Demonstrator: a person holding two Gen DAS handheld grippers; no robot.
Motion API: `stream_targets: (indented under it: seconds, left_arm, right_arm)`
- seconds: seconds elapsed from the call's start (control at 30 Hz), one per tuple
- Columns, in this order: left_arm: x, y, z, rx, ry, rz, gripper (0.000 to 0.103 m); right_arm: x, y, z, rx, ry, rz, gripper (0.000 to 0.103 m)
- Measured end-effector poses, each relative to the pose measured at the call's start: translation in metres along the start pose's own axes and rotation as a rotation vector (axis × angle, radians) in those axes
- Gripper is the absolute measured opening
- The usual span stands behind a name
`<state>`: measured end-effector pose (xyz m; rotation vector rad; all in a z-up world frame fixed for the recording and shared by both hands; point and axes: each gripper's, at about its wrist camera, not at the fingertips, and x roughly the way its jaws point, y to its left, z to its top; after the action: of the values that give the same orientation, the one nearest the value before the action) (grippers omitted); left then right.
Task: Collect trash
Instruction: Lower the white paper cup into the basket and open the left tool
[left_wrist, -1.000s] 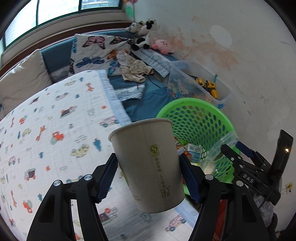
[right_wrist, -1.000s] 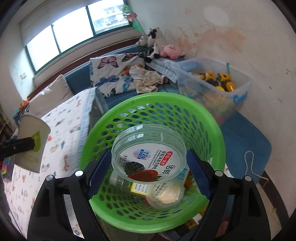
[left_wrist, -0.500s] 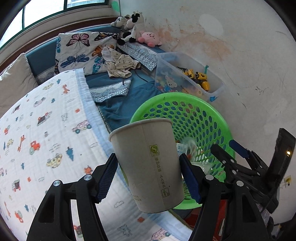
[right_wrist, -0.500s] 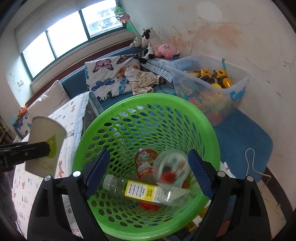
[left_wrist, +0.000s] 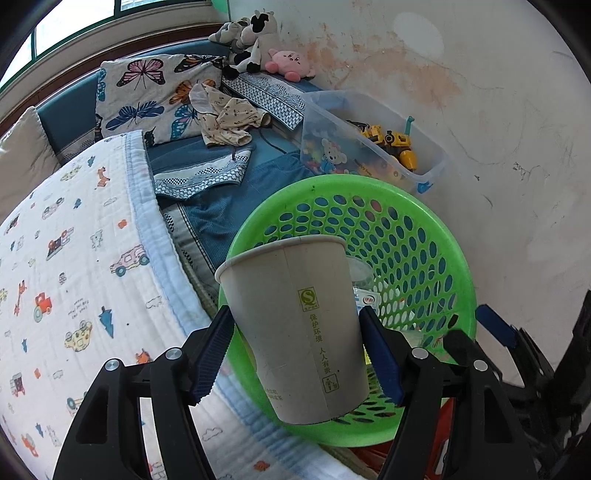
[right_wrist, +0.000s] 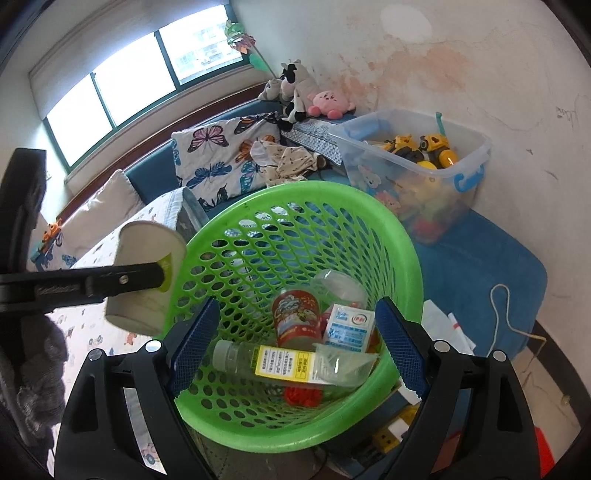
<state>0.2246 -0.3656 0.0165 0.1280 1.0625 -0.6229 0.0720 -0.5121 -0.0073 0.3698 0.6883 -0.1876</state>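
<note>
A paper cup (left_wrist: 295, 332) sits clamped between the jaws of the left gripper (left_wrist: 295, 350), held upright at the near rim of a green basket (left_wrist: 436, 236) beside a bed (left_wrist: 74, 258). In the right wrist view the same cup hangs at nine o'clock, just outside the basket's left wall and not yet over the opening.

The right gripper (right_wrist: 295, 350) is spread wide and grasps nothing; its blue pads frame the basket mouth from above. Inside the basket lie a clear bottle (right_wrist: 288, 363), a red can (right_wrist: 297, 321), a small carton (right_wrist: 347, 328) and a clear lidded tub (right_wrist: 338, 286).

The cup appears to be the next piece bound for the basket. The risk, judging from its position, is an early release: let go here, a light cup could strike the rim and tumble onto the bed or down the gap beside it. Its tapered wall could also slip downward if the squeeze eases, and too hard a squeeze could crush the thin paper. The empty right gripper hovers close to the rim at six o'clock, so a sideways swing of the left could knock the two tools together or tip the basket. At one o'clock a toy bin (right_wrist: 424, 166) stands well apart.
</note>
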Motion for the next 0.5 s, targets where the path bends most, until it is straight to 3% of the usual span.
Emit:
stream_targets:
  seconds: [0.5]
  left_arm:
    - [0.0004, -0.0041, -0.004, 0.013, -0.006, -0.023, 0.076]
  right_arm:
    - [-0.004, 0.0096, -0.0086, -0.01, 0.006, 0.035, 0.086]
